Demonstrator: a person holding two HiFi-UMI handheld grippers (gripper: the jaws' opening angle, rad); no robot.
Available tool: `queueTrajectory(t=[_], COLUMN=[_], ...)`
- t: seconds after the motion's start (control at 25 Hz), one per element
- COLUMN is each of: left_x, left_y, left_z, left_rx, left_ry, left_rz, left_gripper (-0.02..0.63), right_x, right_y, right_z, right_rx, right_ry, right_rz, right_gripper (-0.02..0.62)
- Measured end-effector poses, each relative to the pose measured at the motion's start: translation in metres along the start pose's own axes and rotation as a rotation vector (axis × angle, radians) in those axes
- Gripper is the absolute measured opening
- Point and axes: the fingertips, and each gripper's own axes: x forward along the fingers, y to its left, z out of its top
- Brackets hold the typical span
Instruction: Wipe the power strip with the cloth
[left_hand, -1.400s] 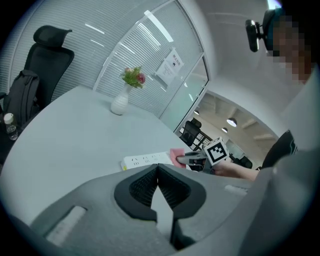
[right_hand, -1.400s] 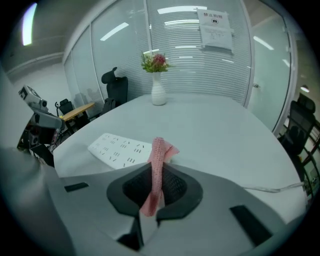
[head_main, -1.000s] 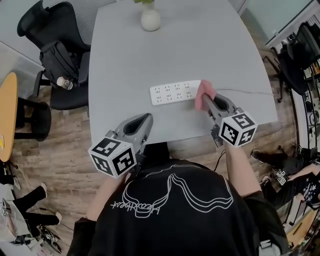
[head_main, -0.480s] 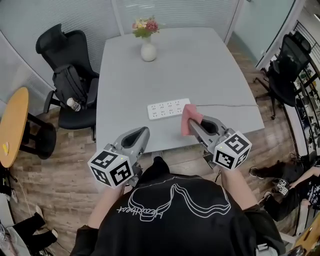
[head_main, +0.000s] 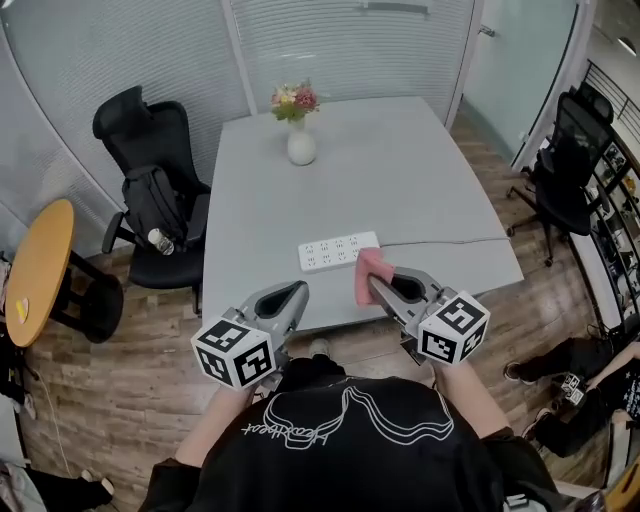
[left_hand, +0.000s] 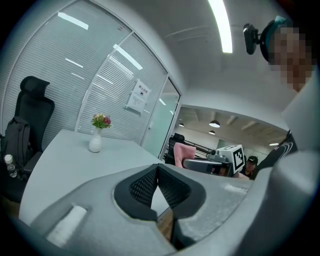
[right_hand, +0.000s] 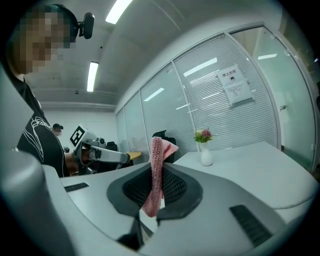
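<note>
A white power strip lies near the front edge of the grey table, its cable running off to the right. My right gripper is shut on a pink cloth, held above the table's front edge, just short of the strip's right end. The cloth stands upright between the jaws in the right gripper view. My left gripper is shut with nothing in it, raised off the table's front edge to the left of the right gripper.
A white vase of flowers stands at the table's far side. A black office chair with a backpack is at the left, another chair at the right. A round wooden table is far left.
Both grippers have drawn back toward me and risen, the cloth lifting off the strip's right end. The head view has tilted up, showing more of the room.
</note>
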Motion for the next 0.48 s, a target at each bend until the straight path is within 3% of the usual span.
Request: queueTrajectory(t=[0.2, 0.48], left_x=[0.001, 0.006], left_y=[-0.007, -0.010], left_z=[0.009, 0.014], left_rx=[0.018, 0.022], left_ry=[0.001, 0.022], left_rz=[-0.022, -0.038], left_gripper=[0.012, 0.012], right_x=[-0.001, -0.005], right_y=[0.007, 0.009], right_z=[0.006, 0.011], right_rx=[-0.054, -0.038], right_ry=[0.019, 0.015], right_rz=[-0.001, -0.008], right_gripper=[0.032, 0.032])
